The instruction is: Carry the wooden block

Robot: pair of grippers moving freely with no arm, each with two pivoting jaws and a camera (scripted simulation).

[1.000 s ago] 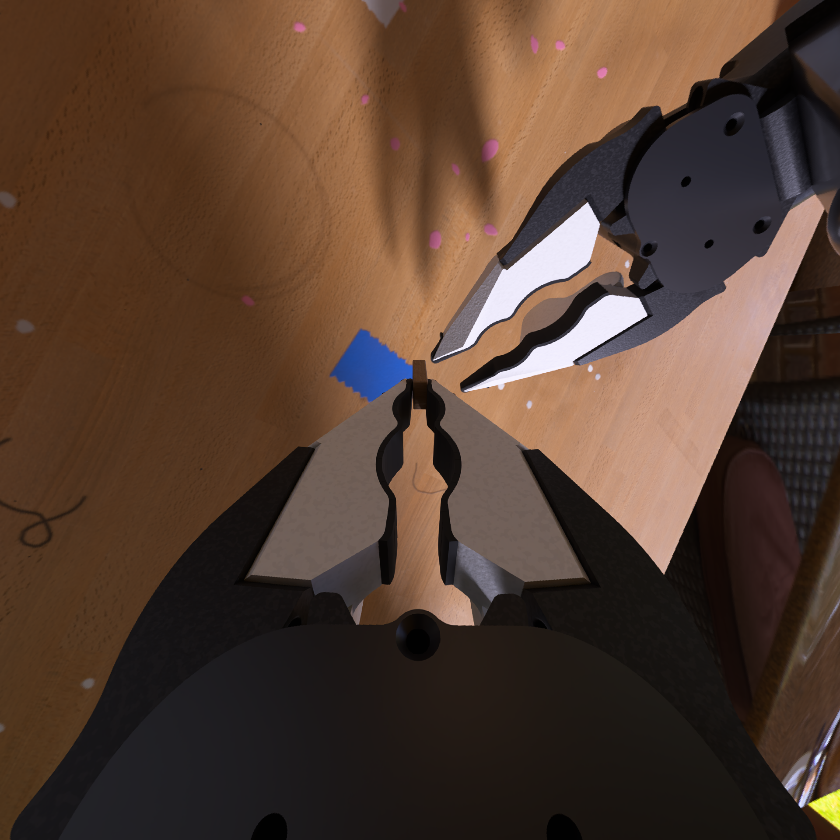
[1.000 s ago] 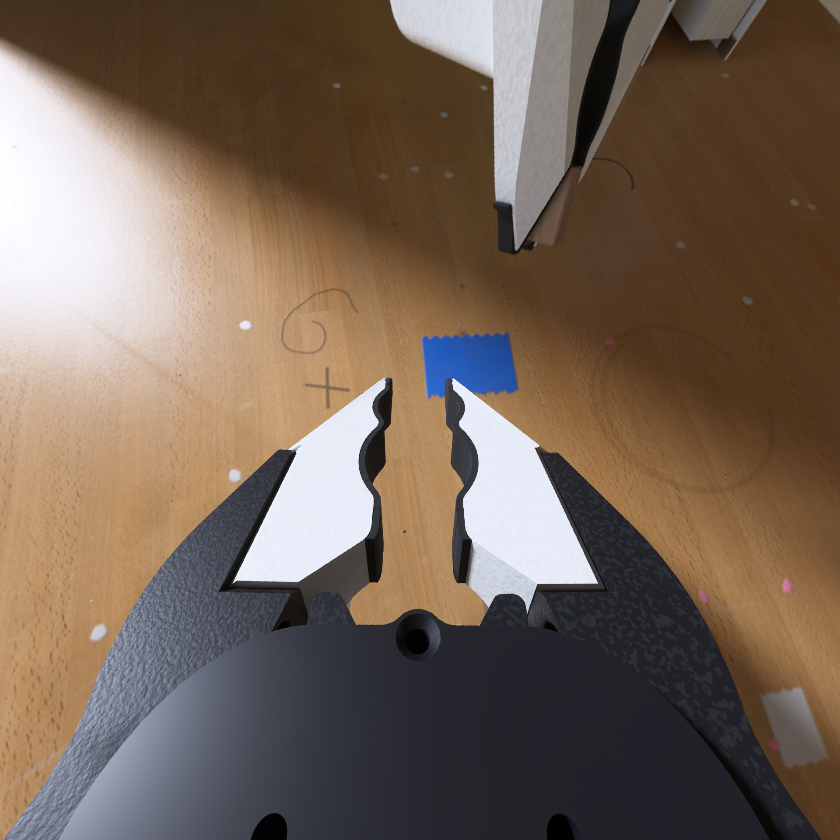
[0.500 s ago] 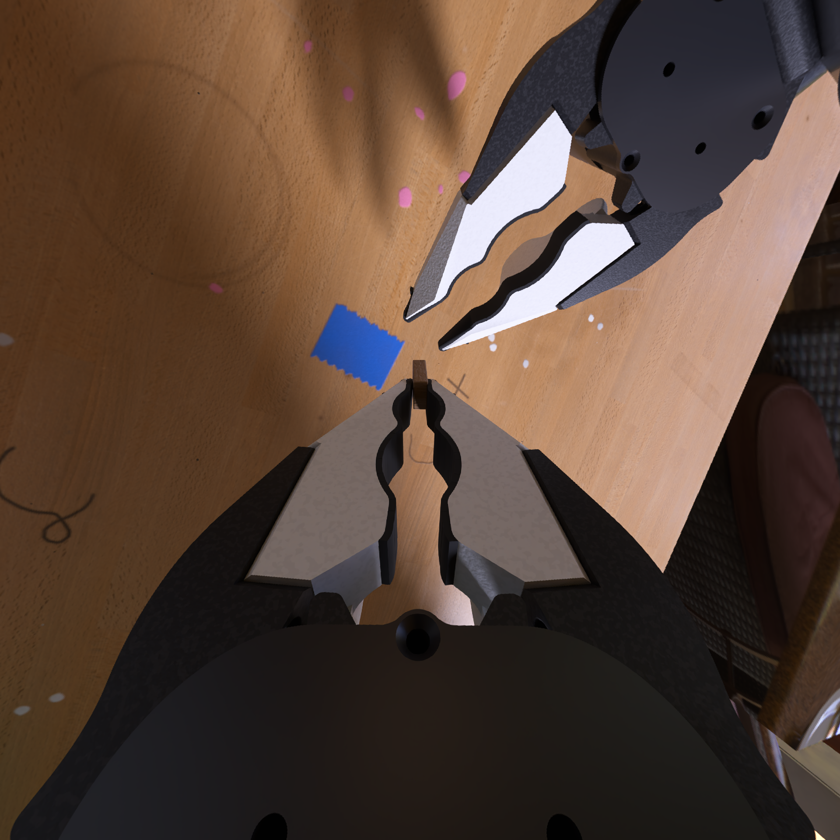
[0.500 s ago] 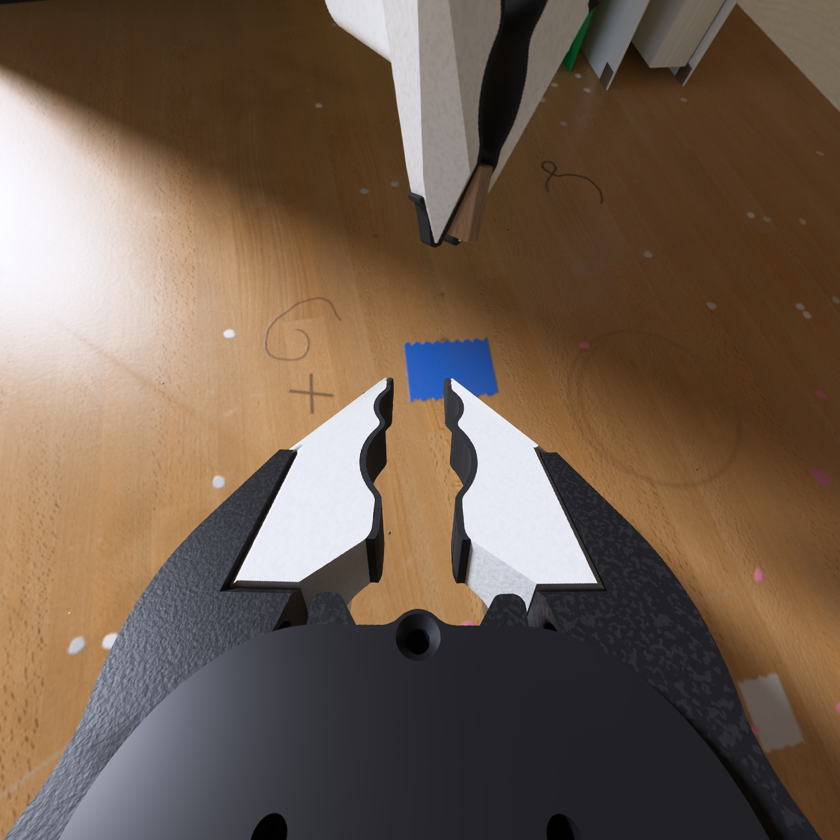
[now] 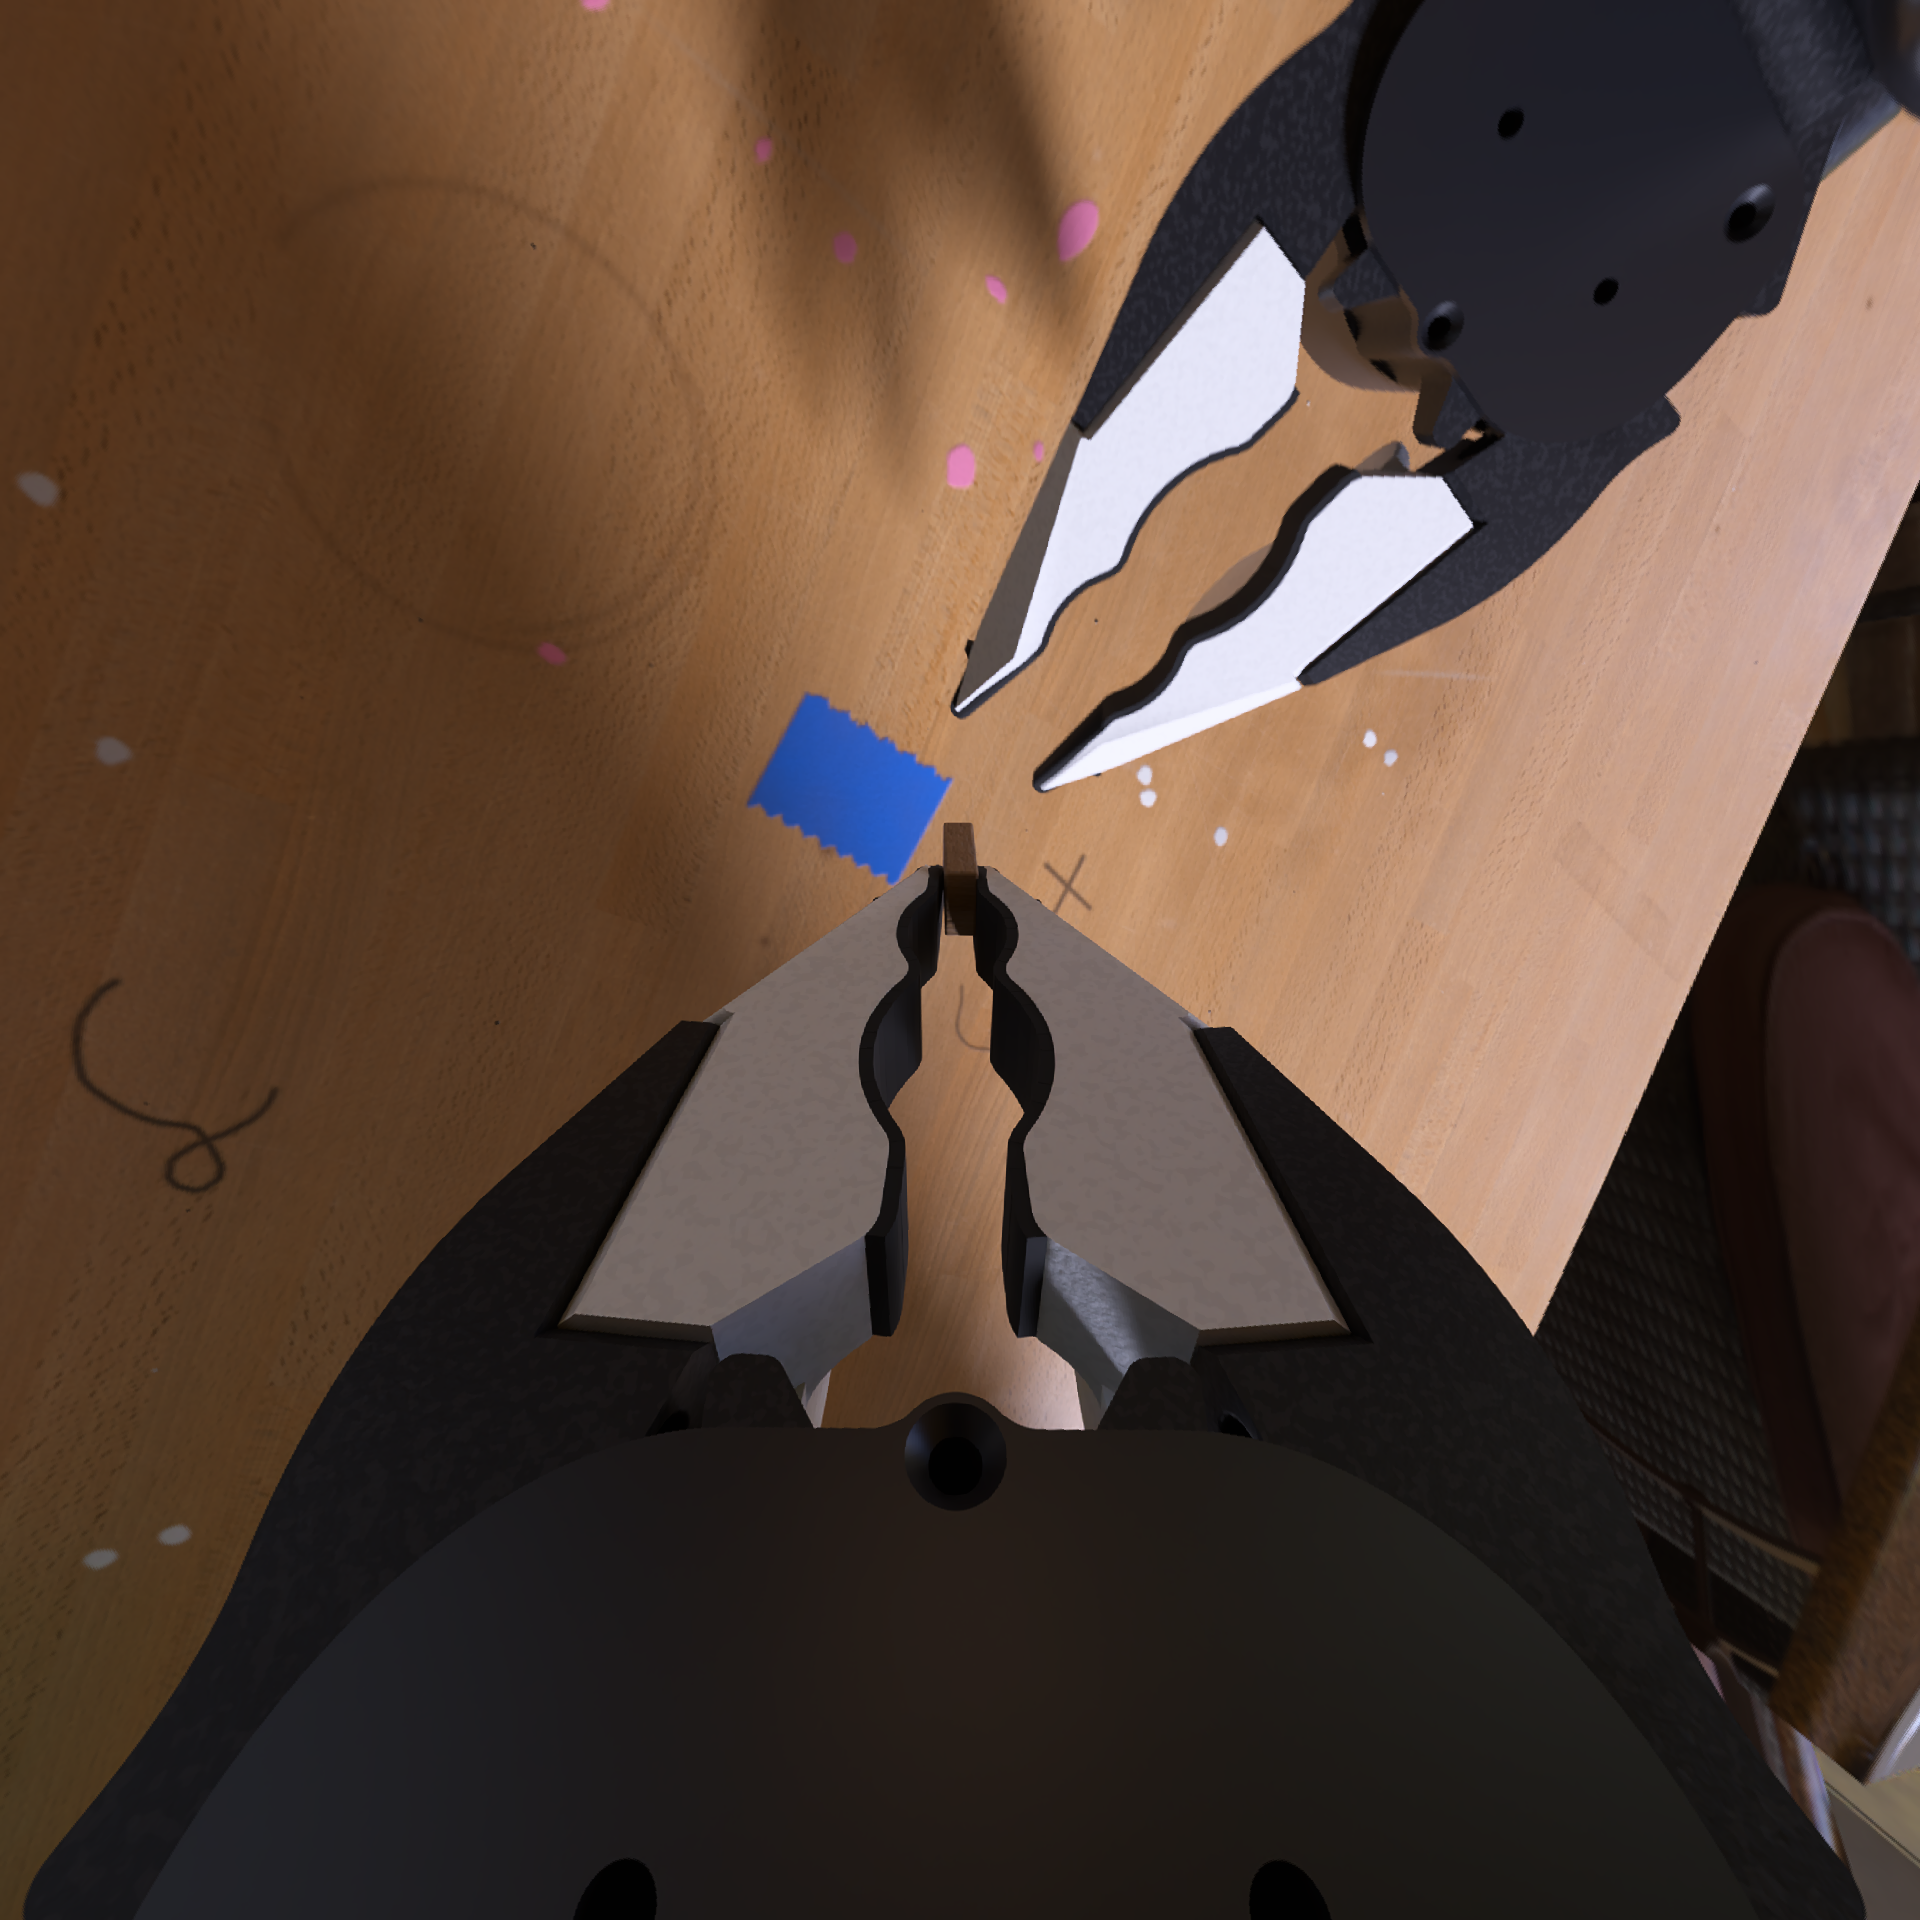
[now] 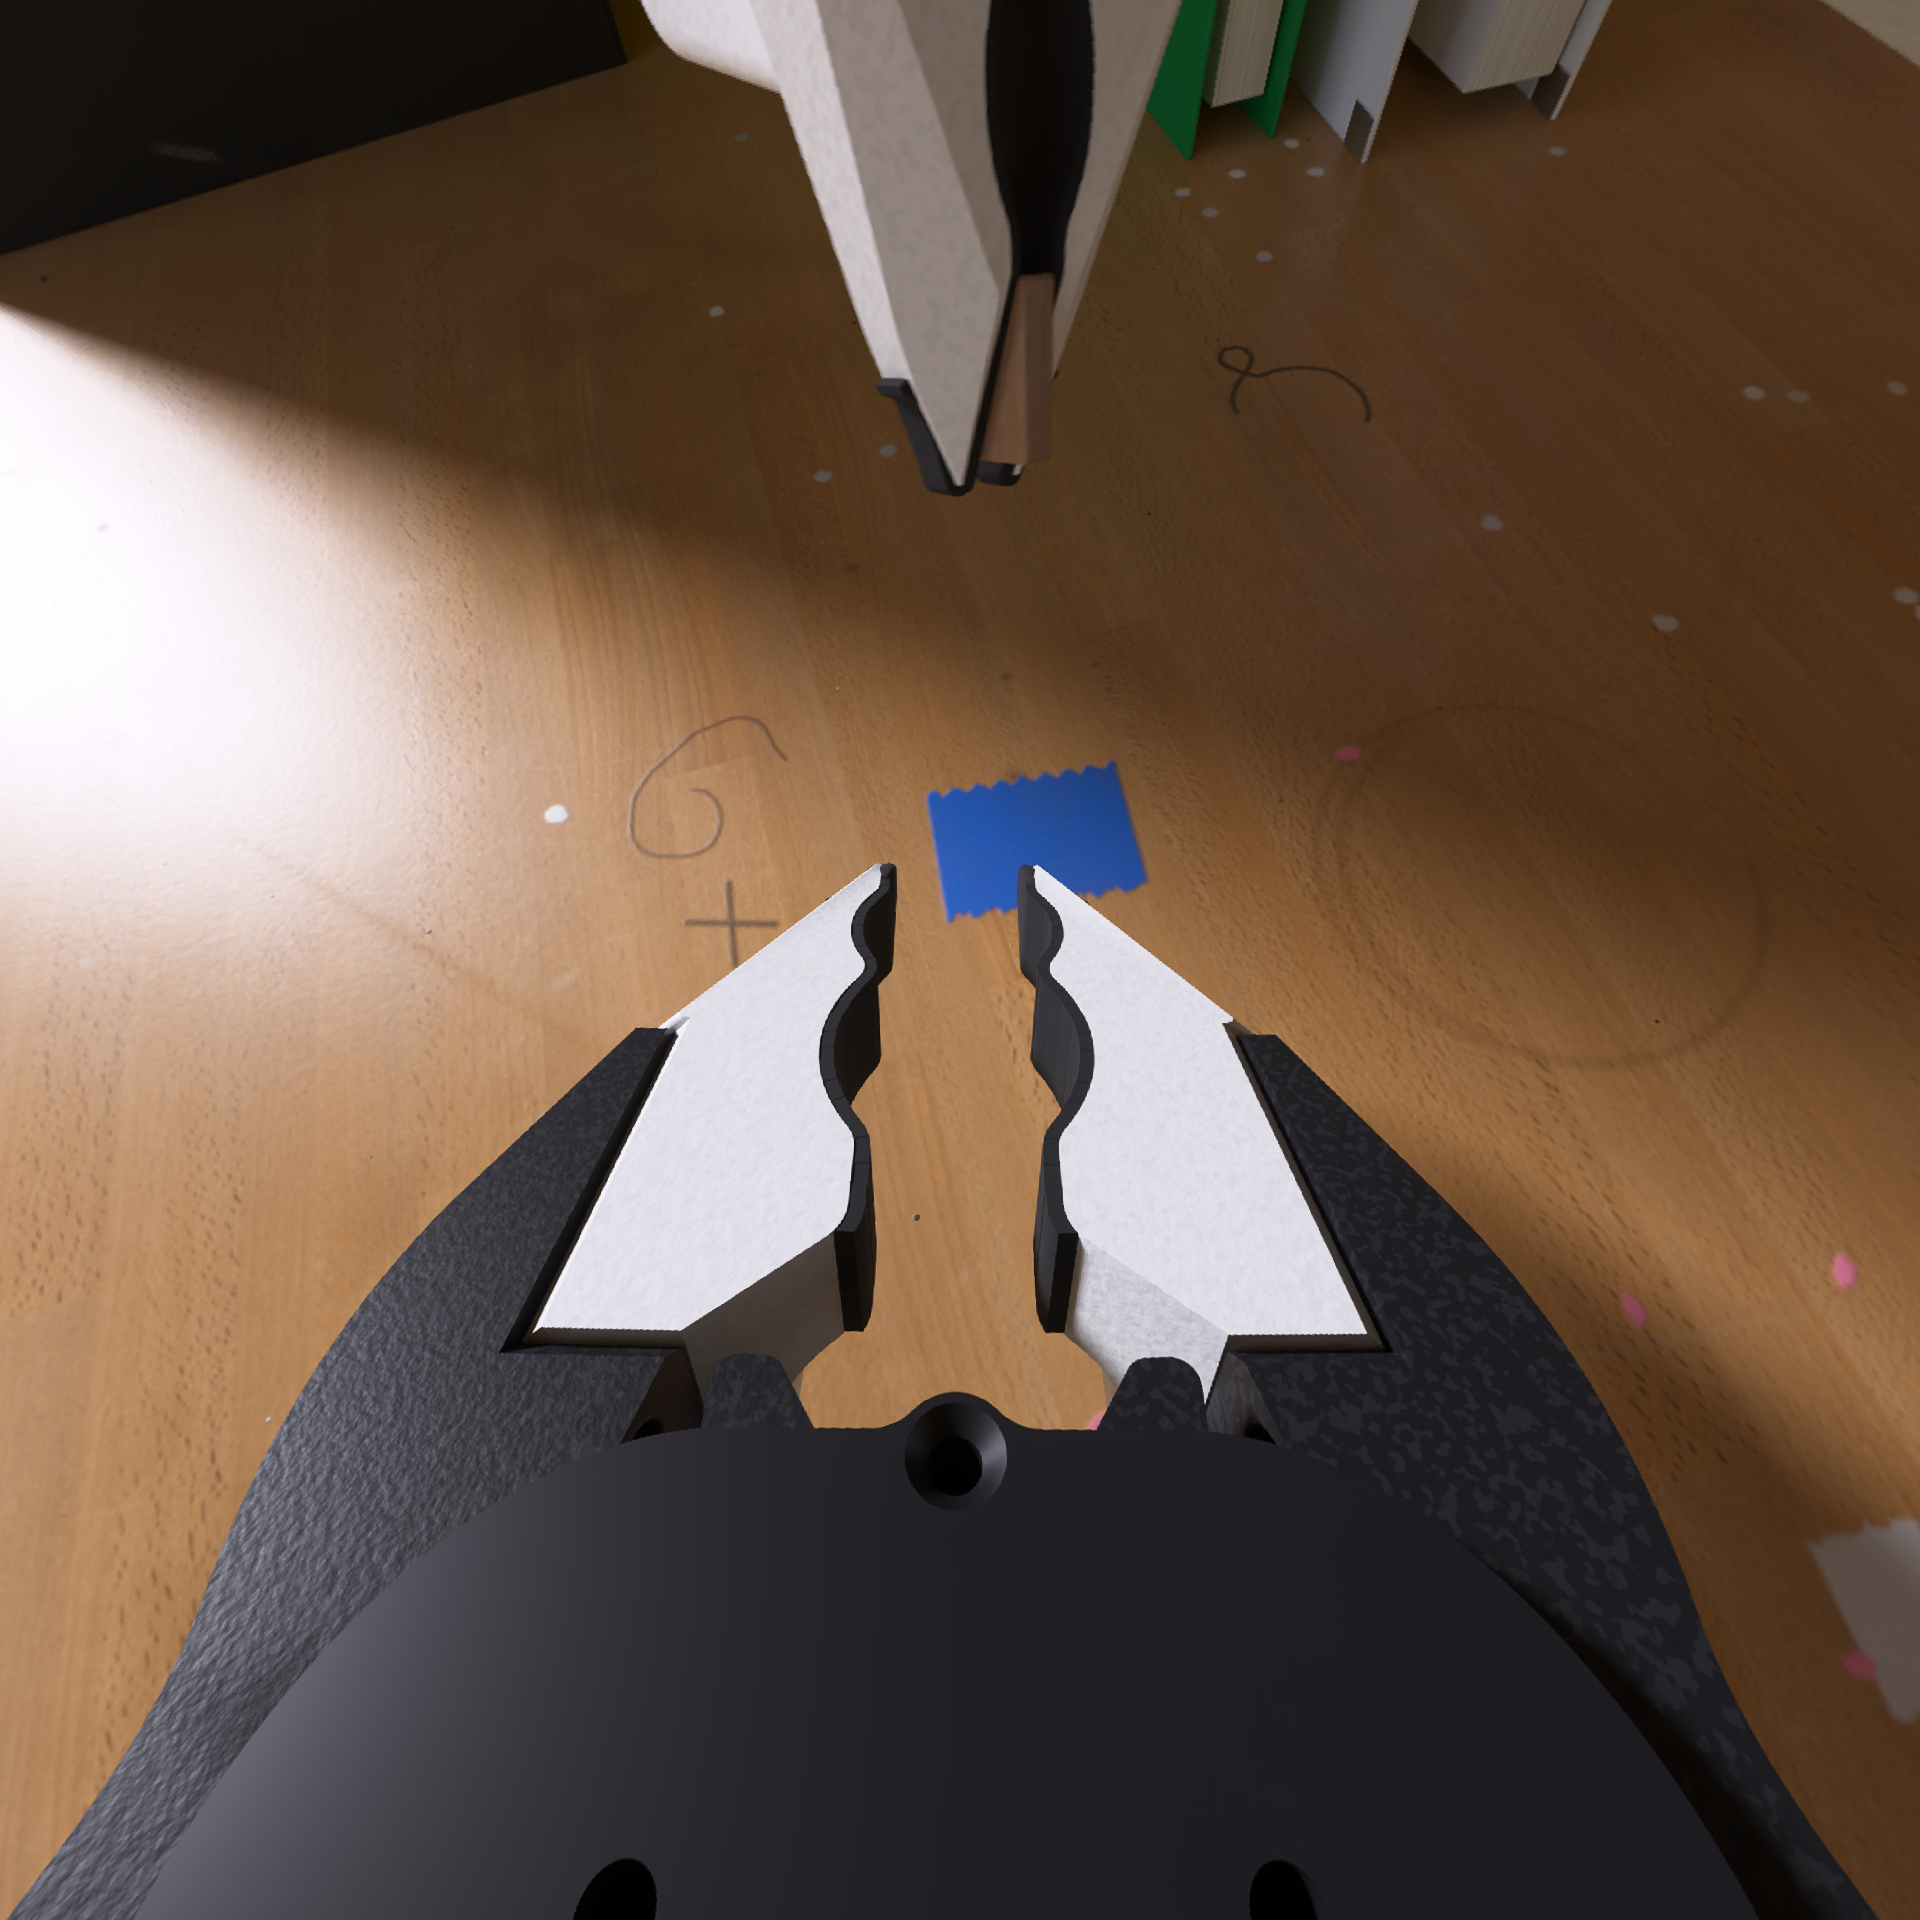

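Observation:
My left gripper [image 5: 958,883] is shut on a small thin wooden block [image 5: 958,876], pinched at the fingertips and held above the wooden table [image 5: 416,520]. In the right wrist view the left gripper [image 6: 971,473] hangs at the top centre with the block [image 6: 1023,384] between its fingertips, clear of the table. My right gripper [image 6: 956,883] is open and empty, its tips just short of a blue tape patch [image 6: 1034,840]. In the left wrist view the right gripper [image 5: 997,748] comes in from the upper right, and the blue patch [image 5: 847,800] lies just left of both tips.
Pencil marks lie beside the patch: a cross [image 6: 730,923] and a curl [image 6: 696,790]. Books [image 6: 1351,62] stand at the table's far side. A dark object [image 6: 260,94] sits at the far left. The table edge [image 5: 1704,987] runs down the right, with a chair [image 5: 1818,1195] beyond.
The left gripper with the block has moved left across the right wrist view, over the far side of the blue patch. The right gripper has stayed open near the patch.

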